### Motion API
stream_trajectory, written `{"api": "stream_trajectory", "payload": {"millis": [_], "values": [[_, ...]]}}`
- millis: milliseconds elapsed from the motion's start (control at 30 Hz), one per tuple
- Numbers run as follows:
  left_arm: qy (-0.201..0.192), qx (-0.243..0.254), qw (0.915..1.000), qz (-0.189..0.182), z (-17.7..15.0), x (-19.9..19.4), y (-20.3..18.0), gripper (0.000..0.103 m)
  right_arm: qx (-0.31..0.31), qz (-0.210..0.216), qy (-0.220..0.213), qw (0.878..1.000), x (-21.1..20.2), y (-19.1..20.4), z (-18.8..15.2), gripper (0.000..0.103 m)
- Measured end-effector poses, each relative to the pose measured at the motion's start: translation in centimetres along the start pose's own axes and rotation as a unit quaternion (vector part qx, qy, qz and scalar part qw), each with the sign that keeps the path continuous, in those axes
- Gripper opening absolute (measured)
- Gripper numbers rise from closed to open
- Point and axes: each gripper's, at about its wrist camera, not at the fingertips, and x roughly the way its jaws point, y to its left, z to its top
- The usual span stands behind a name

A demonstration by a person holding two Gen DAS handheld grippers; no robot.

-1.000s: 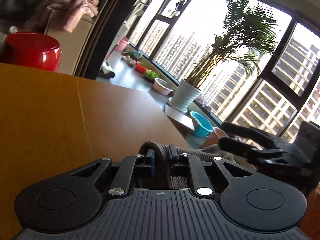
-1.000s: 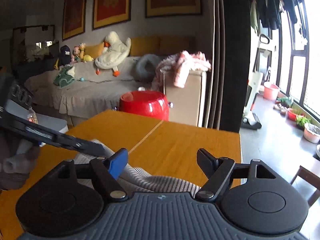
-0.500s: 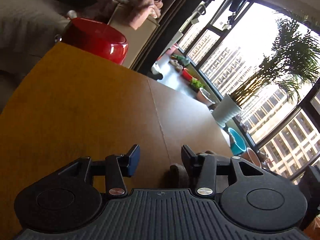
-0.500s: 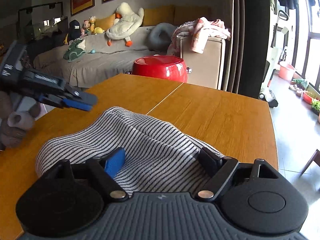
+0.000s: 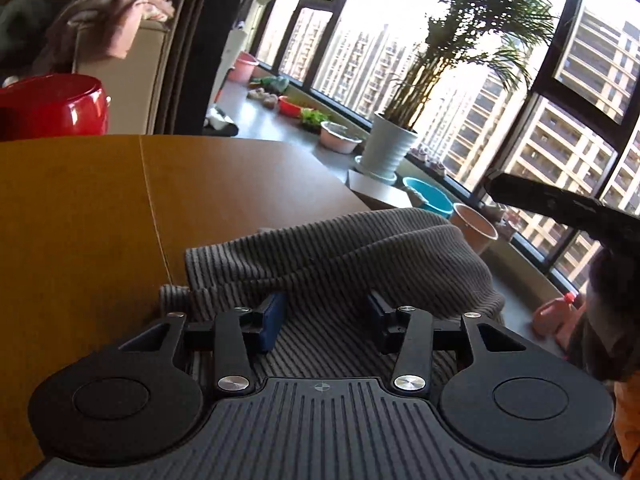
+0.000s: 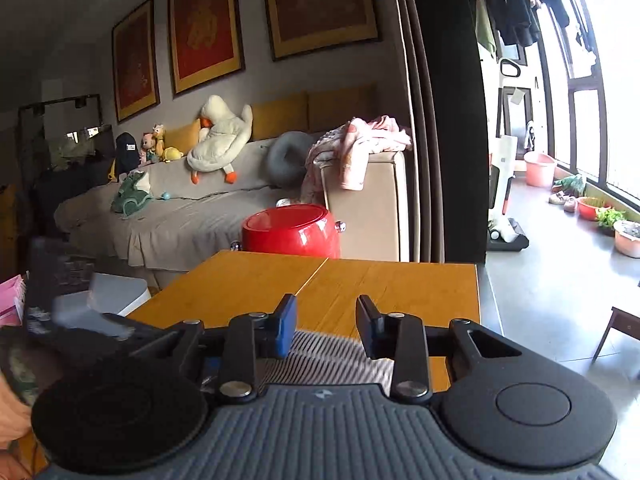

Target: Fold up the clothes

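A grey striped knit garment (image 5: 352, 264) lies bunched in a folded heap on the wooden table (image 5: 80, 208). In the left wrist view my left gripper (image 5: 326, 316) is open, its blue-padded fingers resting low over the near part of the cloth with nothing pinched. The right gripper's dark body (image 5: 560, 208) shows at the right edge of that view, above the garment. In the right wrist view my right gripper (image 6: 326, 326) is open and raised; only a strip of the striped garment (image 6: 340, 356) shows below its fingers.
A red pot (image 6: 292, 232) stands beyond the table's far edge, with a sofa (image 6: 180, 208) and plush toys behind. A potted palm (image 5: 388, 148), bowls and a blue basin (image 5: 428, 200) sit by the window. A pink bottle (image 5: 556, 316) stands at right.
My left gripper let go of the garment and opened, then came down over the folded heap. My right gripper lifted up and back off the cloth, its fingers narrower than before.
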Motion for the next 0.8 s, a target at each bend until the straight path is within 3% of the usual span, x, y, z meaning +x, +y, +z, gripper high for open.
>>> {"api": "stream_trajectory", "payload": {"millis": [33, 167, 233, 367, 433, 467, 500, 567, 633, 700, 800], "values": [[0.000, 0.001, 1.0000, 0.002, 0.0, 0.0, -0.1, 0.049, 0.002, 0.000, 0.001, 1.000, -0.3, 0.0, -0.2, 0.033], [0.000, 0.007, 0.9999, 0.011, 0.1, -0.1, -0.4, 0.047, 0.019, -0.030, 0.086, 0.996, 4.5, -0.8, -4.7, 0.035], [0.001, 0.010, 0.9998, 0.015, 0.1, -0.1, -0.6, 0.047, 0.057, -0.019, 0.072, 0.996, 4.9, -1.9, -5.1, 0.035], [0.001, 0.015, 0.9996, 0.023, 0.1, -0.2, -0.9, 0.048, 0.050, -0.025, 0.067, 0.996, 4.4, -1.4, -4.3, 0.038], [-0.001, 0.014, 0.9997, 0.021, 0.0, -0.3, -0.9, 0.048, 0.056, -0.023, 0.060, 0.996, 3.7, -1.3, -4.0, 0.050], [-0.002, 0.012, 0.9997, 0.020, 0.0, -0.3, -0.8, 0.049, 0.067, -0.025, 0.051, 0.996, 3.1, -1.3, -4.0, 0.065], [-0.002, 0.009, 0.9998, 0.018, 0.0, -0.3, -0.7, 0.049, 0.080, -0.028, 0.040, 0.996, 2.6, -1.4, -3.9, 0.072], [-0.002, 0.006, 0.9999, 0.015, 0.0, -0.4, -0.4, 0.049, 0.109, -0.030, 0.029, 0.993, 2.2, -1.9, -3.8, 0.072], [-0.003, 0.005, 0.9999, 0.015, 0.0, -0.4, -0.4, 0.049, 0.127, -0.027, 0.037, 0.991, 2.7, -2.3, -3.8, 0.066], [-0.004, 0.003, 0.9998, 0.017, 0.0, -0.5, -0.3, 0.049, 0.125, -0.024, 0.039, 0.991, 3.4, -2.1, -3.2, 0.025], [-0.005, -0.002, 0.9998, 0.019, 0.0, -0.6, -0.1, 0.051, 0.093, -0.007, 0.016, 0.996, 3.6, -0.8, -1.6, 0.019]]}}
